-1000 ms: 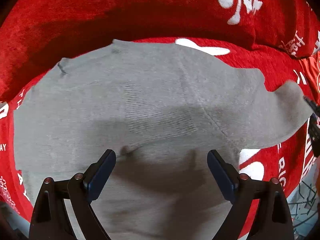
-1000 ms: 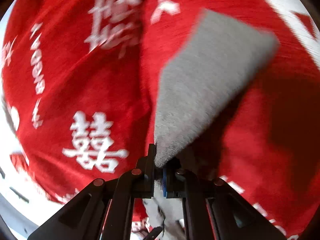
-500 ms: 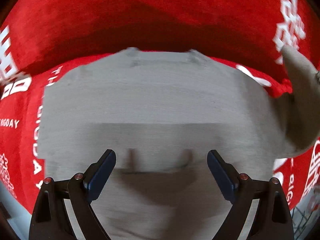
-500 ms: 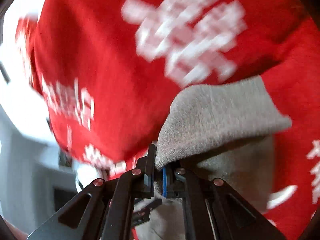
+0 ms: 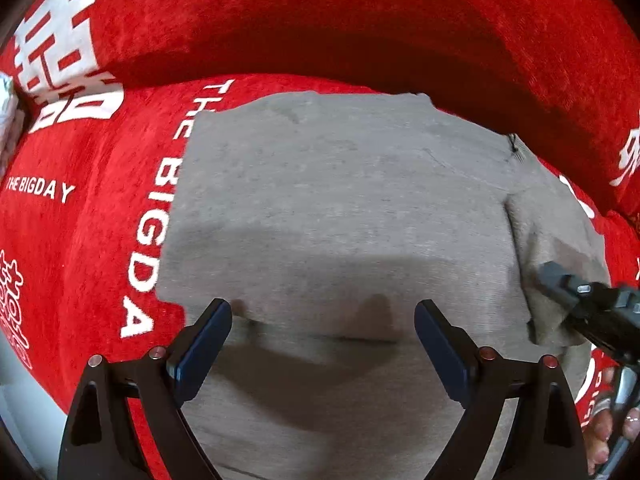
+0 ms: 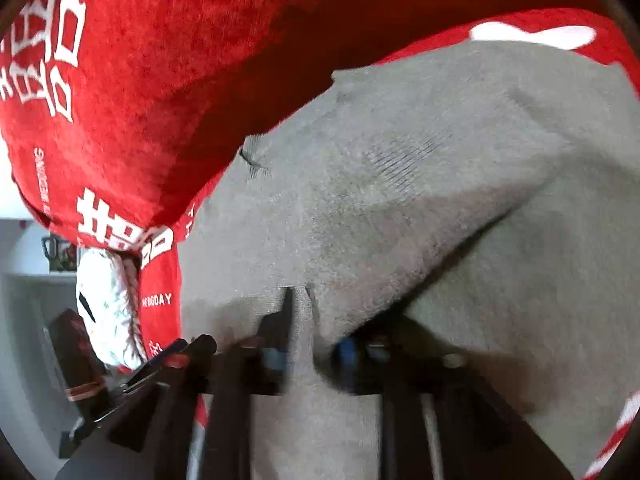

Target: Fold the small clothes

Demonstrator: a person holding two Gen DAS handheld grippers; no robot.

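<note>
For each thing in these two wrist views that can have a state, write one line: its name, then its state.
Grey garment: spread on the red cover, right sleeve folded in over the body.
Sleeve: lying on the garment; fabric sits between the right gripper's parted jaws.
Left gripper: open, above the garment, holding nothing.
Right gripper: jaws have just been opening, blurred.
Red cover: under the garment, white lettering showing.

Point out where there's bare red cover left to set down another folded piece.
Bare red cover lies left of the grey garment, around the white lettering. The garment's right side is crowded: the folded sleeve and the right claw sit there. The left claw hovers open over its near part.
</note>
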